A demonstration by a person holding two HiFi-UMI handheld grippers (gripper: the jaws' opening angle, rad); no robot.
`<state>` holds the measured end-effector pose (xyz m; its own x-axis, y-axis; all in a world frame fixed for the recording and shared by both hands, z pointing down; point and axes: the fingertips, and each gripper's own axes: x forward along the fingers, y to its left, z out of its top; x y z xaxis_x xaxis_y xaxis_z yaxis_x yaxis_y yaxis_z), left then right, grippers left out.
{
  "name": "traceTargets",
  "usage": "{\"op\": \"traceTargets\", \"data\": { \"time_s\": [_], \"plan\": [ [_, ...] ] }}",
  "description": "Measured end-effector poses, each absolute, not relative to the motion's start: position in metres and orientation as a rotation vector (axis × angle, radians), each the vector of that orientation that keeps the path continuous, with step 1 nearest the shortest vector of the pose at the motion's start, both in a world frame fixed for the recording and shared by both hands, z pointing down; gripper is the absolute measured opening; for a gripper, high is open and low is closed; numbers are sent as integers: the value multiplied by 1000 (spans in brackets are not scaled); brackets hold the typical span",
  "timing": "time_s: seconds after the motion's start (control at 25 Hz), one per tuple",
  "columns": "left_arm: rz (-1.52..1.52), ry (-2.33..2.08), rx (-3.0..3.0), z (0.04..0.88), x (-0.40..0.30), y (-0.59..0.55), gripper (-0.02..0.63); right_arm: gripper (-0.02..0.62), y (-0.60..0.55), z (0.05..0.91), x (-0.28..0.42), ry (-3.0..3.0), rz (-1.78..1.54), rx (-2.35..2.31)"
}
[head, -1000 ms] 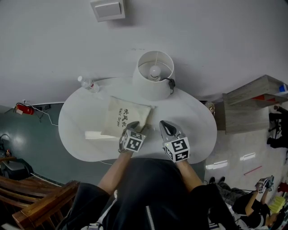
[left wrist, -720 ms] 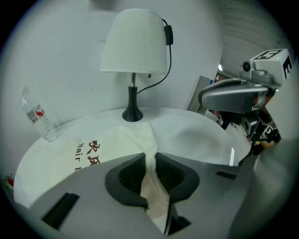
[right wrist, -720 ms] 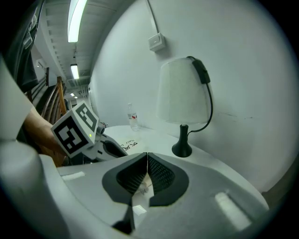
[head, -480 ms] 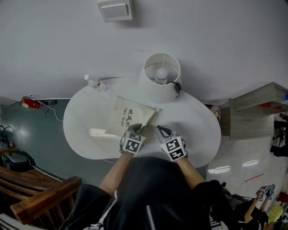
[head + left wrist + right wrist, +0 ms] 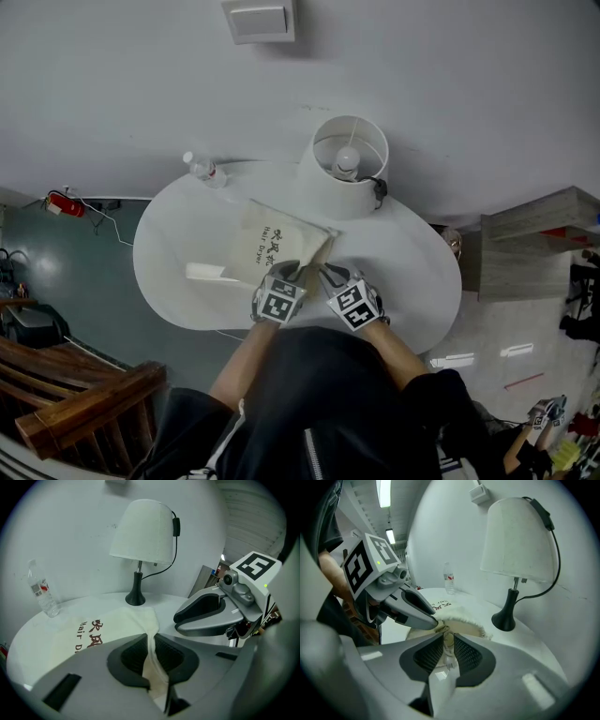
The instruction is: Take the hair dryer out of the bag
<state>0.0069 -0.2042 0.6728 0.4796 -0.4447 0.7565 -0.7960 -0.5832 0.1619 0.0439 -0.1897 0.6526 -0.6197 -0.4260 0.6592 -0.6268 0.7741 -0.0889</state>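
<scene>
A round white worktop stands against a pale wall. A cream cloth bag printed "Hair Dryer" lies flat near its middle. The hair dryer itself shows in no view.

The left claw has just been closing, and its ribbed pads now pinch a fold of the bag's cloth at the corner nearest the person. The fabric runs up between the pads and out over the worktop towards 11 o'clock.

The right claw comes in from 3 o'clock of the left one, their tips almost meeting at the same corner. Its jaws have just been opening and stand a narrow way apart. A thin cord from the bag's frayed mouth hangs in the gap between the pads, and I cannot tell whether they press on it.

In the head view a white table lamp with a dark base stands at 1 o'clock of the bag. A clear water bottle stands at 10 o'clock, close to the worktop's far edge. A flat white slip lies at 8 o'clock, just beside the bag.
</scene>
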Motion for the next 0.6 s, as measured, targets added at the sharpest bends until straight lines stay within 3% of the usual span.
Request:
{"op": "traceTargets", "data": {
  "time_s": [0.32, 0.6],
  "plan": [
    [913, -1025, 2217, 673, 5, -205, 49, 126, -188, 681, 32, -2261, 368, 637],
    [904, -1020, 2210, 671, 6, -205, 50, 144, -188, 712, 31, -2182, 330, 521]
  ]
}}
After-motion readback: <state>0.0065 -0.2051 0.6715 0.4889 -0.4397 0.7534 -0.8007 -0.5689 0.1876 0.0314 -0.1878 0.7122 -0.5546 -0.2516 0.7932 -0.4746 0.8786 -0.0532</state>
